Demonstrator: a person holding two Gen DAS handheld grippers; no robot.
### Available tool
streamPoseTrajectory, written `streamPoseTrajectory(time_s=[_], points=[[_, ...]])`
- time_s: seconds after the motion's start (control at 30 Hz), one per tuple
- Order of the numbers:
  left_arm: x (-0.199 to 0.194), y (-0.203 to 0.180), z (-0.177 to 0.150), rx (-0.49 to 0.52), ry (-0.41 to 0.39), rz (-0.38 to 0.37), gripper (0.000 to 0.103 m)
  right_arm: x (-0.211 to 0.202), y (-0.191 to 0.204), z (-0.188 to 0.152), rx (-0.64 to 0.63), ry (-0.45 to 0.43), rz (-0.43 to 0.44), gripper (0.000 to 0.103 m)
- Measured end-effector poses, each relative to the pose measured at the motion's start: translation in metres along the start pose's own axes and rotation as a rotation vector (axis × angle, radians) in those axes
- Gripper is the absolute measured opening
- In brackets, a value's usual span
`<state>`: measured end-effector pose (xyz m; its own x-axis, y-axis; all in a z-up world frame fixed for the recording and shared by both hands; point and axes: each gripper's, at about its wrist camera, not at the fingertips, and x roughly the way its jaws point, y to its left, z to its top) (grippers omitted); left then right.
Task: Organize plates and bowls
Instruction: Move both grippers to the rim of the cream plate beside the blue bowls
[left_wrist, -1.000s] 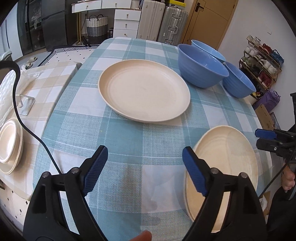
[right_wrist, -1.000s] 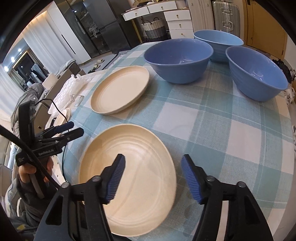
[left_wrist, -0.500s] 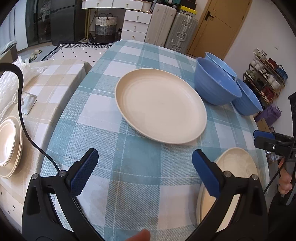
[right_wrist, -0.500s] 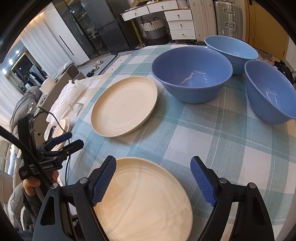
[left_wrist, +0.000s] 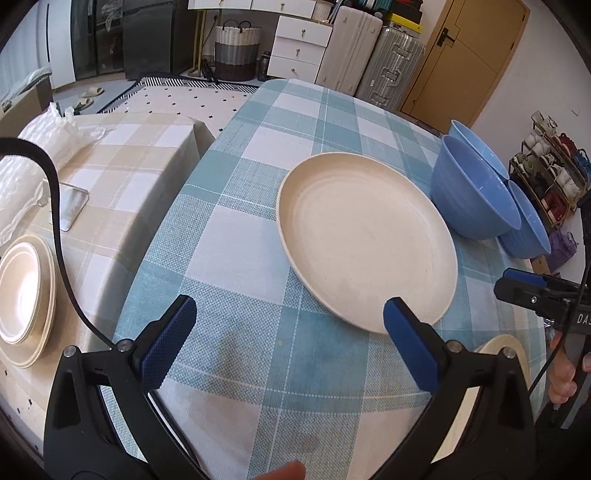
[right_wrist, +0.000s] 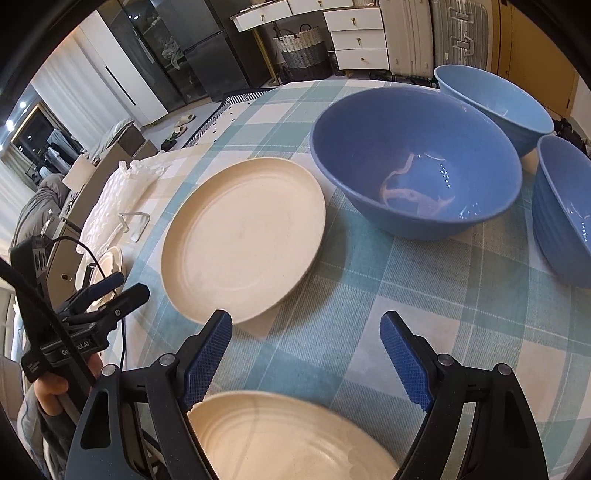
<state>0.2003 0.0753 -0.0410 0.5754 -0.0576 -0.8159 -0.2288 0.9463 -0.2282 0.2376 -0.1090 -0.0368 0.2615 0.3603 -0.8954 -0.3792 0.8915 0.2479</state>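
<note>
Both grippers have backed off the near plate

The near plate (right_wrist: 288, 439) now sits at frame bottom; left gripper (left_wrist: 288, 347) and right gripper (right_wrist: 306, 354) gape wider, empty, over the checked tablecloth (left_wrist: 258, 258).

Plate (right_wrist: 240, 236) left of three bowls (right_wrist: 413, 162), second plate (right_wrist: 288, 439) nearer

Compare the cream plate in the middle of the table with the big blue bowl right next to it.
The cream plate is shallow and nearly flat; the blue bowl is deep with tall, steep walls. The plate is pale cream and matte, while the bowl is blue and glossy, showing reflections inside. The plate sits nearer the table's left edge than the bowl. Both are round, upright, empty and rest on the checked cloth.
</note>
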Motion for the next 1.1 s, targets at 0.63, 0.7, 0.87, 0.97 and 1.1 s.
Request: streamPoseTrajectory(time_s=[0.63,0.7,0.87,0.97,1.1], points=[[0.046,-0.024,0.058,0.137,0.076,-0.029,0.1,0.034,0.002,0.029,0.048,0.042,0.005,0.081],[0.052,-0.024,0.059,0.147,0.086,-0.024,0.1,0.036,0.001,0.031,0.06,0.041,0.012,0.081],[0.068,-0.025,0.059,0.166,0.118,-0.014,0.095,0.043,0.001,0.032,0.07,0.056,0.009,0.08],[0.071,-0.026,0.058,0.163,0.124,-0.034,0.092,0.047,0.002,0.032,0.064,0.062,0.013,0.072],[0.073,-0.029,0.059,0.169,0.126,-0.03,0.088,0.052,0.003,0.034,0.068,0.067,0.007,0.065]])
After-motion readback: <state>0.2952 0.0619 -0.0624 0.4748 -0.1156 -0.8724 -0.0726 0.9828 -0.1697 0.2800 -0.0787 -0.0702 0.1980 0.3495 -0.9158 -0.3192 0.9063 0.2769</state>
